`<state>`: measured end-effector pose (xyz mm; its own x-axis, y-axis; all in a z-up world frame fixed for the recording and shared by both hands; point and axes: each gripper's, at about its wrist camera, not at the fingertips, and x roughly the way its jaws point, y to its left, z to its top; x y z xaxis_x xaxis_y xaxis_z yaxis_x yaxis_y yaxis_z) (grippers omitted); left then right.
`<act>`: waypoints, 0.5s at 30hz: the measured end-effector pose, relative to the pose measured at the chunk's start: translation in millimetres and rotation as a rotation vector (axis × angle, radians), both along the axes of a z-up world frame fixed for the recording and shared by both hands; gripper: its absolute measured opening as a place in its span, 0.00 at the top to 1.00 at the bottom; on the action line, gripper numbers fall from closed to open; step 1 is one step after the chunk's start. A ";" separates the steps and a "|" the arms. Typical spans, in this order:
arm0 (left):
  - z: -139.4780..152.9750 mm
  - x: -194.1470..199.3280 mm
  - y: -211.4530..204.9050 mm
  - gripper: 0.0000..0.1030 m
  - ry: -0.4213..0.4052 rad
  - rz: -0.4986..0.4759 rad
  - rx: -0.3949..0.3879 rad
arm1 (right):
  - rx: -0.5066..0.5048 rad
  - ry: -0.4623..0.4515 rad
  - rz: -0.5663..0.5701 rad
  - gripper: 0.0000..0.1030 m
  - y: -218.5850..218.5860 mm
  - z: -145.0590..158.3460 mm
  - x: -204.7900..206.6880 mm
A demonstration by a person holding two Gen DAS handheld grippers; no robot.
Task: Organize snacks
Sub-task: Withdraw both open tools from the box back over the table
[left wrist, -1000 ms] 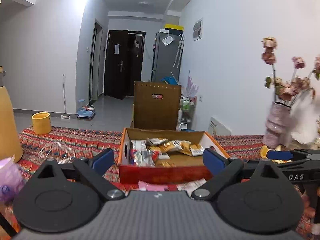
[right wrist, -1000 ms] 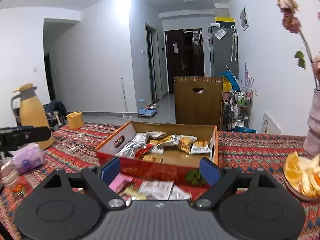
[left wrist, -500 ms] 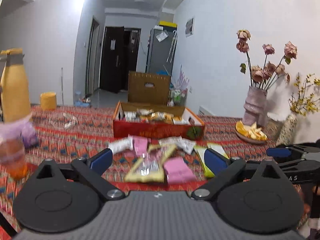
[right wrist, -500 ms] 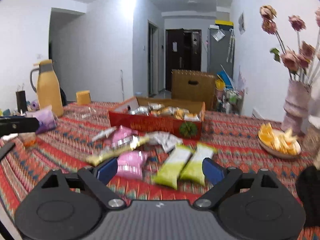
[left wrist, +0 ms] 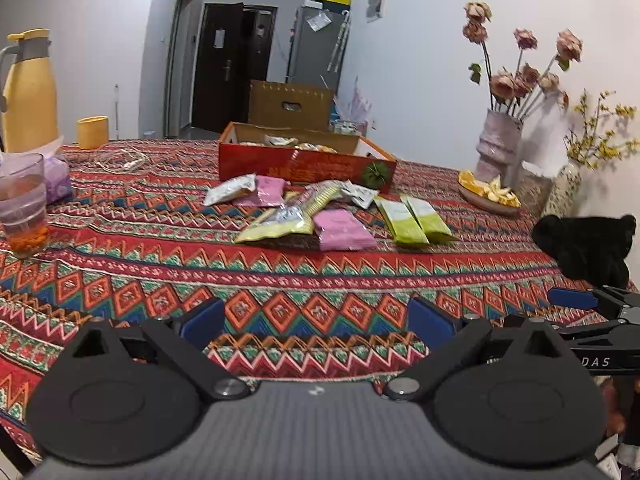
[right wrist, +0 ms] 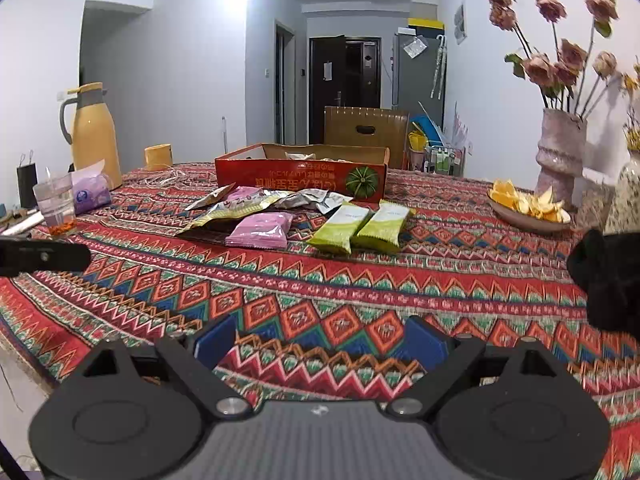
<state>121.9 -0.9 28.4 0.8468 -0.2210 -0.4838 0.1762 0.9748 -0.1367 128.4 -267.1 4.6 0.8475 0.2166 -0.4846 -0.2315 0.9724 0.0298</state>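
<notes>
We hover left gripper (left wrist: 316, 316) and right gripper (right wrist: 320, 340), both agape, empty, at table's near edge. Loose snack packets (right wrist: 260, 230) lie mid-table before red box (right wrist: 300, 180); next: reach, pinch one.

Yellow thermos jug (right wrist: 94, 132) far left, glass cup (right wrist: 56, 204) near it; vase of dried roses (right wrist: 560, 156) right, beside fruit plate (right wrist: 528, 210).

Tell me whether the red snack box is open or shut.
Open. The red snack box has no lid on it, and snack packets show above its front wall in both wrist views.
</notes>
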 end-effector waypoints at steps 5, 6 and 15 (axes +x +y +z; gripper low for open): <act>-2.4 -2.0 -6.8 0.03 -0.002 -0.026 0.016 | -0.001 -0.015 -0.011 0.11 3.2 -1.7 -9.9; -2.3 -2.0 -7.7 0.03 -0.001 -0.029 0.017 | -0.003 -0.017 -0.008 0.11 4.4 -1.3 -10.9; -7.5 8.8 -6.6 0.03 0.026 -0.021 0.017 | 0.004 -0.007 0.011 0.11 7.9 -0.9 1.4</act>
